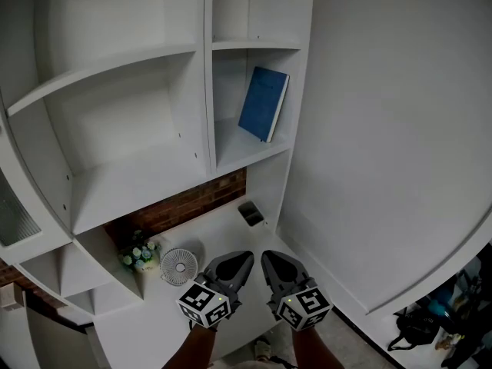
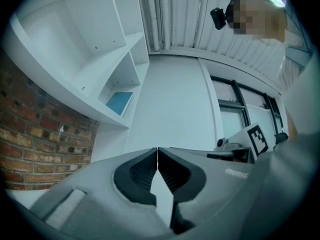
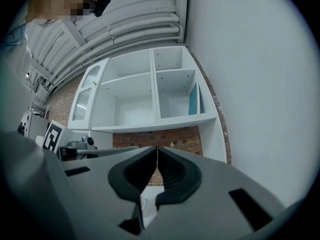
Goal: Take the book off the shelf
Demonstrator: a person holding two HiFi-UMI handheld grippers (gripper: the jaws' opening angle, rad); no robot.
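A blue book (image 1: 264, 103) leans against the right wall of the small right-hand compartment of the white shelf unit (image 1: 138, 177). The book (image 3: 193, 99) shows as a thin blue edge in the right gripper view, and the book (image 2: 119, 102) as a small blue patch in the left gripper view. My left gripper (image 1: 244, 257) and right gripper (image 1: 267, 257) sit side by side low in the head view, well below the book and far from it. Both have their jaws shut with nothing between them.
On the white counter (image 1: 223, 229) under the shelves stand a small round fan (image 1: 179, 267), a pot of flowers (image 1: 138, 255) and a dark flat object (image 1: 250, 213). A brick wall (image 1: 184, 204) backs the counter. A plain white wall (image 1: 384, 129) rises to the right.
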